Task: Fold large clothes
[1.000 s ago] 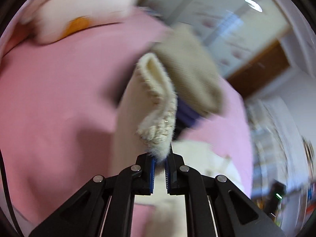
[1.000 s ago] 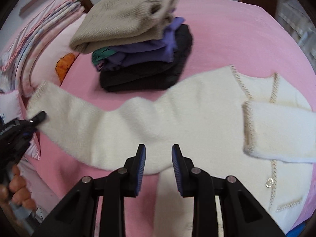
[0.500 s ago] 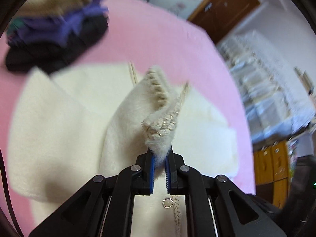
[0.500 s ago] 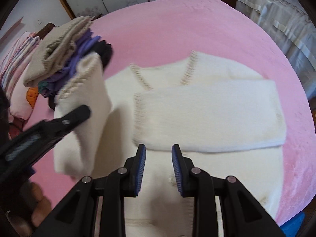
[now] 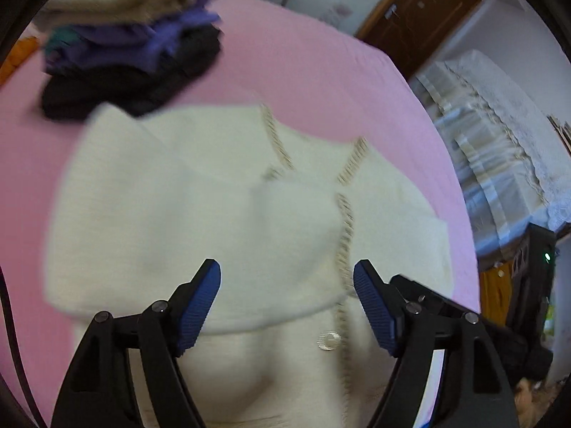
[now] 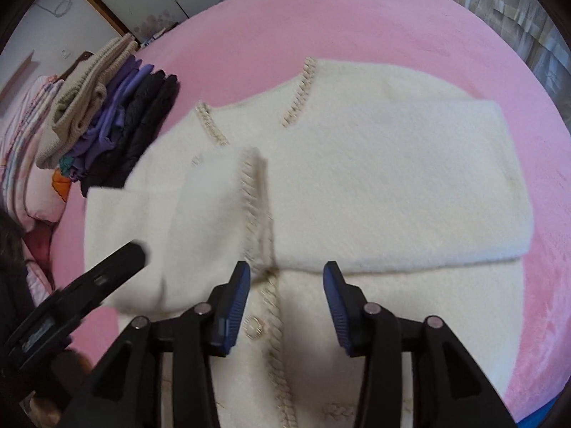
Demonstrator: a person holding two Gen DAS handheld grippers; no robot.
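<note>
Covering most of both views, the pink bed (image 6: 374,18) carries a cream cardigan (image 6: 392,178) lying flat at its middle, both sleeves folded across the chest so their braided cuffs meet near the button line. At the far left, just beside the cardigan's shoulder, sits a stack of folded clothes (image 6: 107,117), beige on top, purple and black below. Nearest, the left gripper (image 5: 287,297) has just been opening its jaws, nothing between them; the right gripper (image 6: 287,292) likewise stands parted and empty above the cardigan's button (image 6: 254,326).
</note>
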